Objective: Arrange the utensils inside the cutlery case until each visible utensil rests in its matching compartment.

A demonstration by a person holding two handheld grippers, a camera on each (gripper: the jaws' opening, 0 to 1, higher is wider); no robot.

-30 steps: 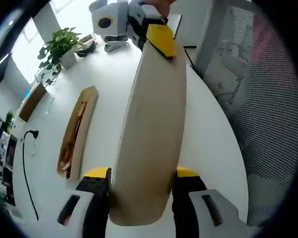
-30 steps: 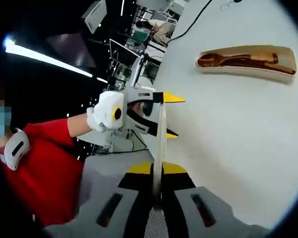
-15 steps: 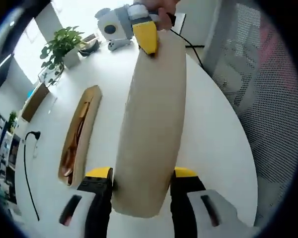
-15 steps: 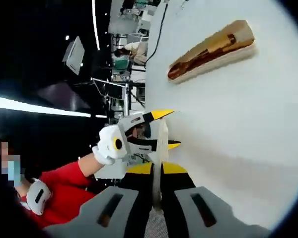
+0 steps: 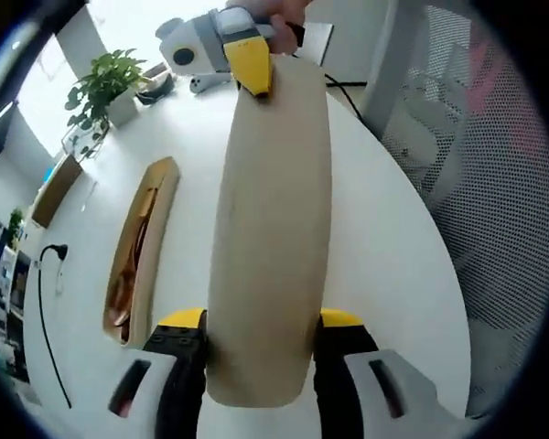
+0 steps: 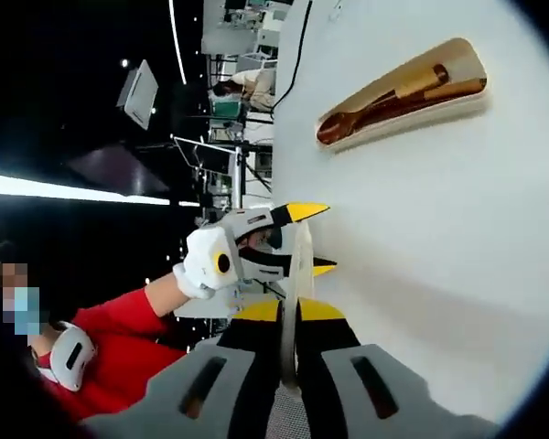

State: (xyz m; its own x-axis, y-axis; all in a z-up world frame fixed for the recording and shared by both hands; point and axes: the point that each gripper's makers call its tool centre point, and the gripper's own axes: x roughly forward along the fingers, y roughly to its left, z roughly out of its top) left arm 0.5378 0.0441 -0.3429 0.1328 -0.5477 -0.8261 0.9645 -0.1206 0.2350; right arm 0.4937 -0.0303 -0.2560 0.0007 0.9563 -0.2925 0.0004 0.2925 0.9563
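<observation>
A long beige case lid [image 5: 270,238] hangs above the white table [image 5: 393,265], held at both ends. My left gripper [image 5: 261,325] is shut on its near end. My right gripper [image 5: 247,64] clamps its far end. In the right gripper view the lid [image 6: 297,283] shows edge-on between my right gripper's [image 6: 288,311] shut jaws, with the left gripper [image 6: 313,240] on the far end. The open wooden case tray [image 5: 142,247] lies on the table to the left. It holds a wooden spoon [image 6: 366,114] and chopsticks [image 6: 439,91].
A potted plant [image 5: 101,87] stands at the table's far left, and a black cable [image 5: 46,302] runs along its left side. A grey mesh chair [image 5: 476,165] stands off the table's right edge. The person's red sleeve [image 6: 110,357] shows behind the left gripper.
Both grippers keep their hold on the lid. The lid has swung a little, its far end drifting left in the left gripper view. The right camera has rolled, showing more of the tray's inside.
</observation>
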